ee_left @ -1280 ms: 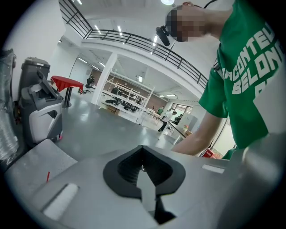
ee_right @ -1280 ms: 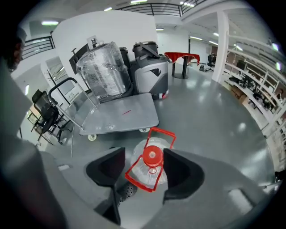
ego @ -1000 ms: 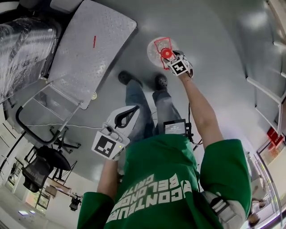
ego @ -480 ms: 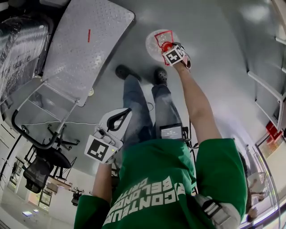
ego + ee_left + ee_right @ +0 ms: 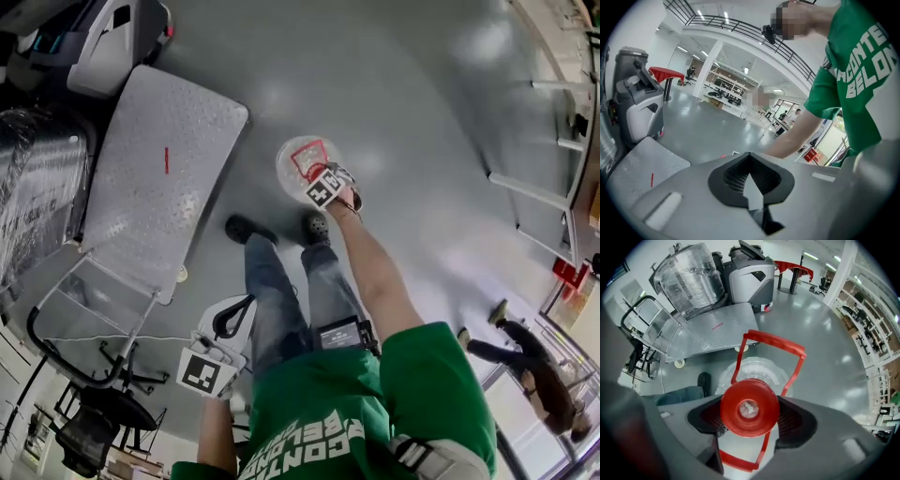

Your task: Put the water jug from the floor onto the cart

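Your right gripper (image 5: 750, 414) points down over the water jug (image 5: 292, 161). Its jaws are spread wide on either side of the red cap (image 5: 740, 401), and you cannot tell whether they touch it. Your left gripper (image 5: 750, 154) has its jaws together on nothing. The jug stands on the floor (image 5: 422, 141), near the cart (image 5: 159, 187) but apart from it.

Clear water jug (image 5: 292, 173), red cap (image 5: 750, 408), upright on floor, near grey cart (image 5: 141, 206)
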Tool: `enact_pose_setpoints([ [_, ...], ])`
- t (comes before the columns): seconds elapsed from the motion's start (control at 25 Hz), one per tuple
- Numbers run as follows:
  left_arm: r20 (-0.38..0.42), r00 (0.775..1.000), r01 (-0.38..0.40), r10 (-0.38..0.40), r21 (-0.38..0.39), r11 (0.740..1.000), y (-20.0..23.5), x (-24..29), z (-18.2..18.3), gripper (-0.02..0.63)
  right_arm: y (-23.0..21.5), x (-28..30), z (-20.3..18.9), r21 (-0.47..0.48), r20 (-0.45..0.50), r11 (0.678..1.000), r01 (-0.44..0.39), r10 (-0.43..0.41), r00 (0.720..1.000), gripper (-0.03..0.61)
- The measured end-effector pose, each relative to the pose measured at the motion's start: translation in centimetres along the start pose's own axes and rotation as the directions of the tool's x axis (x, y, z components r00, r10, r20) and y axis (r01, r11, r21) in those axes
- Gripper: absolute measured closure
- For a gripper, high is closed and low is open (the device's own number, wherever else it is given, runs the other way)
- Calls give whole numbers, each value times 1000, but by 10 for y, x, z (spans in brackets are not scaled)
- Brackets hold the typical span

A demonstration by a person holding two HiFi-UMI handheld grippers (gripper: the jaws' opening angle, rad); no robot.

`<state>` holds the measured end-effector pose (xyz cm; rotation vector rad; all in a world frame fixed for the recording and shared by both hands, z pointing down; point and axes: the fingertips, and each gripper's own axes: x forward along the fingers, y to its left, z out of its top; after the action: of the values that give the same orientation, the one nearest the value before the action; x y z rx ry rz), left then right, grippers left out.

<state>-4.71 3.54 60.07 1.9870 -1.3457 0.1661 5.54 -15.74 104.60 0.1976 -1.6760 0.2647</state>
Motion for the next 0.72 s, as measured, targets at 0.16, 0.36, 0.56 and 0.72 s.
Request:
enact_pose_setpoints([
  [0.16,37,999,0,-1,25,1000,5,0,17,604,16,-23,1,-9,85,999,-31,31,996,278],
  [0.36,68,998,9,-14,64,998,-12,13,41,604,28,-101,0,-4,174,998,-68,68,982,279],
  [0.56,114,992,47,-63,142,989,-30,32,72,604,3,-177,4,21,292,999,-37,29,956,279],
  [0.72,142,987,54,-79,178,983,-42,33,77,604,-4,-247,9,49,379,999,-11,-8,925,279],
])
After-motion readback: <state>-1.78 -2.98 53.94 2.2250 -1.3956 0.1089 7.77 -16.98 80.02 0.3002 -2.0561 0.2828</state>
